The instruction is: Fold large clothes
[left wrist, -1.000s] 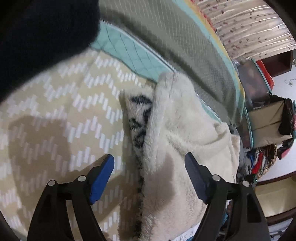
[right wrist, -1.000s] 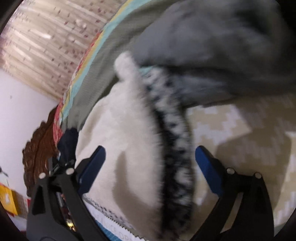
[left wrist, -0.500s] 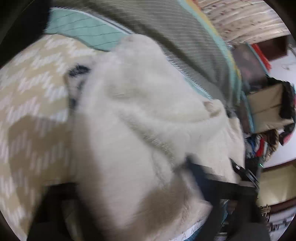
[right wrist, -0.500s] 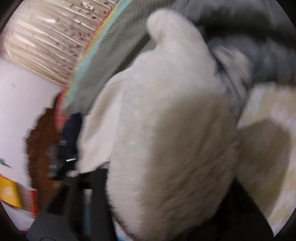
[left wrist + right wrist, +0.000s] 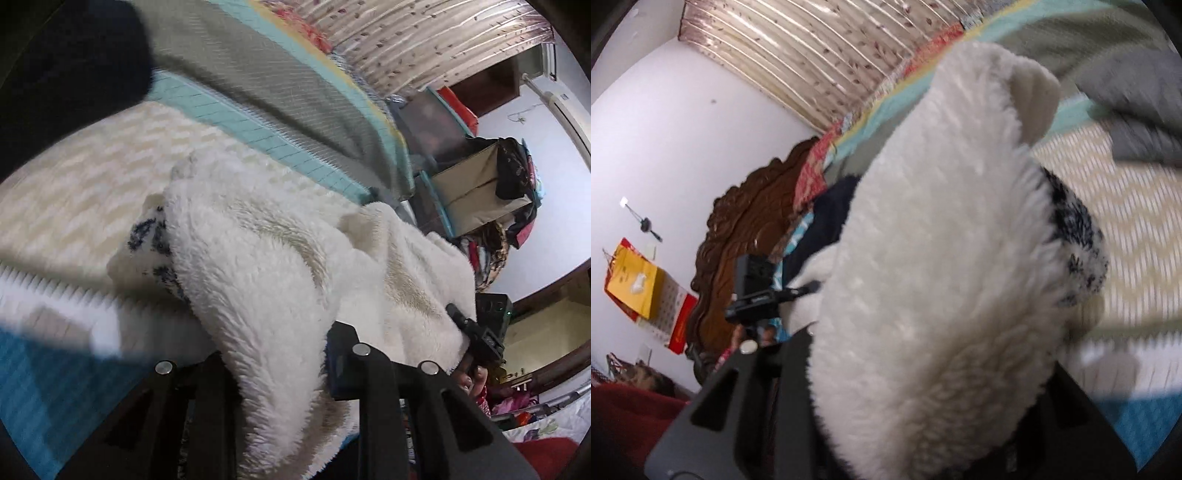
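White fleece garment (image 5: 280, 266): thick, long-piled, cream-white, with a band of dark blue-black patterned knit (image 5: 155, 240) seen at one edge and a small rounded flap near the far end. It is held raised above the bed, bunched into a long roll. In the left wrist view its long axis is seen running from the gripper at the bottom up and away toward the upper left, with a second stretch draped off to the right toward the other gripper. In the right wrist view the roll (image 5: 945, 258) is seen running from the bottom of the frame up toward the far side of the bed, the dark patterned band lying on its right flank.

Left gripper (image 5: 280, 365): jaws are closing, with a fold of the fleece pinched between them; the pads are buried in the pile.

Right gripper (image 5: 923, 398): pressed onto the fleece, which fills the gap between its fingers; fingertips are hidden by the pile.

Bed: covered by a beige zigzag-patterned spread (image 5: 74, 192), bordered by a teal quilted band (image 5: 236, 122) and a grey-green blanket (image 5: 258, 66).

Surroundings: a striped curtain (image 5: 812, 55), a carved wooden headboard (image 5: 746, 221) and a white wall are noted; storage boxes (image 5: 476, 184) with piled clothes are noted beyond the bed.
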`<action>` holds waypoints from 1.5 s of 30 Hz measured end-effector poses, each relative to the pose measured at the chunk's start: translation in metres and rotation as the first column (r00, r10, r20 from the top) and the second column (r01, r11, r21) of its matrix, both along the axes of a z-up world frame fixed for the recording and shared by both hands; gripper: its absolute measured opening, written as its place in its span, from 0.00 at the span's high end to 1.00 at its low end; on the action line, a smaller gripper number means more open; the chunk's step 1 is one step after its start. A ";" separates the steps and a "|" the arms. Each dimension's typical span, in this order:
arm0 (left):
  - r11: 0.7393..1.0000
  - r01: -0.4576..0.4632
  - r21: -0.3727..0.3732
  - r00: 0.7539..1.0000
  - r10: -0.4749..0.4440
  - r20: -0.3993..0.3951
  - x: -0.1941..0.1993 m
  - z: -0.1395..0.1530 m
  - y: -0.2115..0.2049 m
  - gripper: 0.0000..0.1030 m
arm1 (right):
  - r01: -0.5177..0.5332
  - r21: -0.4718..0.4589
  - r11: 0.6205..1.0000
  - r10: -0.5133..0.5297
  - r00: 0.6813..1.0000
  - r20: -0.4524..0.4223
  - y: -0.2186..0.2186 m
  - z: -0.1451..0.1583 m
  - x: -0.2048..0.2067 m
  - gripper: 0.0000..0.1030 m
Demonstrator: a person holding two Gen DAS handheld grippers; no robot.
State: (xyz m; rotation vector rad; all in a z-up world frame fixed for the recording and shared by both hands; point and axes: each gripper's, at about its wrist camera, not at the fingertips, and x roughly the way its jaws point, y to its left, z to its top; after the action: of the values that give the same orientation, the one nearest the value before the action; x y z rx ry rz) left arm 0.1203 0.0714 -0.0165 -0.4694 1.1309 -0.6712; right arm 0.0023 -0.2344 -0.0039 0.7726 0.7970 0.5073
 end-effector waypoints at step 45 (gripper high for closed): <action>0.995 -0.080 -0.056 0.990 0.086 0.115 -0.041 0.015 0.049 0.76 | -0.103 -0.058 0.993 0.100 0.994 -0.040 0.105 0.044 0.056 0.69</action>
State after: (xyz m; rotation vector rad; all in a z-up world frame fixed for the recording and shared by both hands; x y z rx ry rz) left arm 0.0795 0.1202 -0.0011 -0.5118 0.9802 -0.6474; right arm 0.0584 -0.1292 0.0398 0.6902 0.8855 0.5587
